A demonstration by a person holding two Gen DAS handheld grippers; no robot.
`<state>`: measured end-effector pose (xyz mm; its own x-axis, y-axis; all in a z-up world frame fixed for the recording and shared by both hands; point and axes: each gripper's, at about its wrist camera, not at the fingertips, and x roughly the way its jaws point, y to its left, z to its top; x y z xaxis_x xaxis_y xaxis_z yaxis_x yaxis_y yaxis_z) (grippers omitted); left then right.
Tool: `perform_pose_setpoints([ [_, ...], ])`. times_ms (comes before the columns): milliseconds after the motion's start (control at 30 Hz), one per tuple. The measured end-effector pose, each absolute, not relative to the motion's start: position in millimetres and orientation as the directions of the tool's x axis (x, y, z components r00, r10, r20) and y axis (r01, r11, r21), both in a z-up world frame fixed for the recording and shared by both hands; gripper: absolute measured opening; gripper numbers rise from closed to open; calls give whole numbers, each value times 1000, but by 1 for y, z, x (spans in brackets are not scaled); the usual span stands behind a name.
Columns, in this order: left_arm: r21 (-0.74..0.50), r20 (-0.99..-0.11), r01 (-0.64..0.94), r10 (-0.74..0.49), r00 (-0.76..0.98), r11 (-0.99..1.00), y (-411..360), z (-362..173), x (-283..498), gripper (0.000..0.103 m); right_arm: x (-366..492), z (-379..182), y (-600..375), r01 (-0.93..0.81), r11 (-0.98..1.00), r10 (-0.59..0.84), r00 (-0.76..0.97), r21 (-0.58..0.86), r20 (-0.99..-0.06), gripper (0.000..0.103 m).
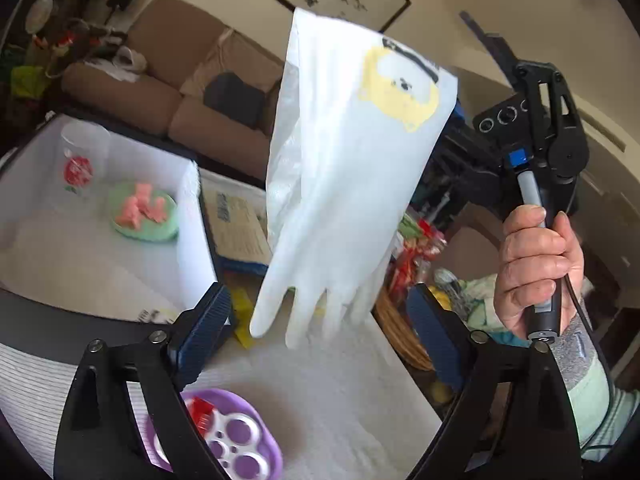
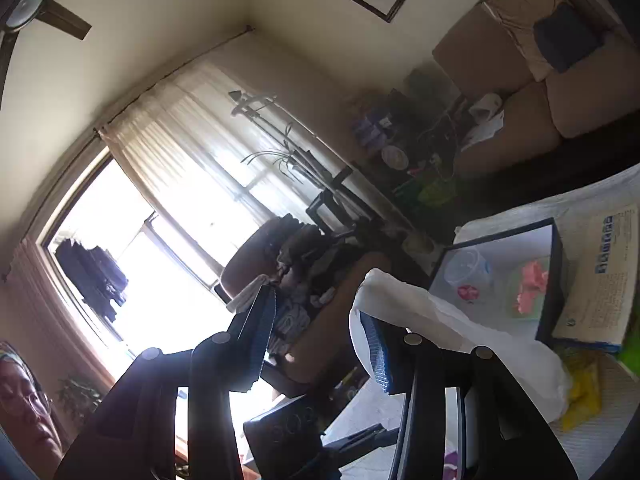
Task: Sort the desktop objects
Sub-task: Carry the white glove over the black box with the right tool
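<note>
I see the white cloth-covered surface (image 1: 320, 392) spread under my left gripper, and on its far left a black-rimmed box (image 1: 188, 216) with a white inside. In the box stand a clear glass with a red flower print (image 1: 82, 160) and a green dish (image 1: 144, 216) carrying pink pieces (image 1: 142, 206). A printed booklet (image 1: 240, 228) lies just right of the box.

The white rubber glove (image 1: 344, 184) hangs in the air above the surface, cuff up and fingertips down, with a yellow print near its cuff. In my right wrist view the glove (image 2: 440, 320) is draped over the right-hand finger of my right gripper (image 2: 320, 340). Its two fingers stand well apart with nothing pinched between them. The glove hangs on that one finger alone.

My left gripper (image 1: 320, 336) has its fingers wide, empty, just below the glove's fingertips. The right hand (image 1: 536, 272) grips the handle of the other tool at the right. A purple tray with round holes (image 1: 236, 440) sits near, under the left finger. A wicker basket (image 1: 400, 328) sits off the surface's right edge.
</note>
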<state>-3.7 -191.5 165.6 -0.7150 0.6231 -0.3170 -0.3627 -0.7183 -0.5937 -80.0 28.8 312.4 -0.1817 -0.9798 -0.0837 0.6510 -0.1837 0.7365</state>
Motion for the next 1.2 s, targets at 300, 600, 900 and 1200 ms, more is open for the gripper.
perform_pose_setpoints([
  [300, -626, -377, -124, 438, -816, -770, -329, 163, -1, 103, -85, 317, -104, 673, -105, -994, -96, 733, -54, 45],
  [600, -514, -408, -102, 348, -844, -852, -345, 179, 8, 103, -93, 291, -157, 672, -120, -992, -54, 731, -114, 46],
  [900, -550, -421, -58, 337, -842, -833, -362, 164, 5, 103, -122, 302, -128, 780, -198, -943, 13, 593, -332, 45],
  [1200, -536, -416, 9, 255, -873, -844, -370, 167, 13, 103, -153, 273, -116, 710, -290, -945, -106, 642, -309, 45],
])
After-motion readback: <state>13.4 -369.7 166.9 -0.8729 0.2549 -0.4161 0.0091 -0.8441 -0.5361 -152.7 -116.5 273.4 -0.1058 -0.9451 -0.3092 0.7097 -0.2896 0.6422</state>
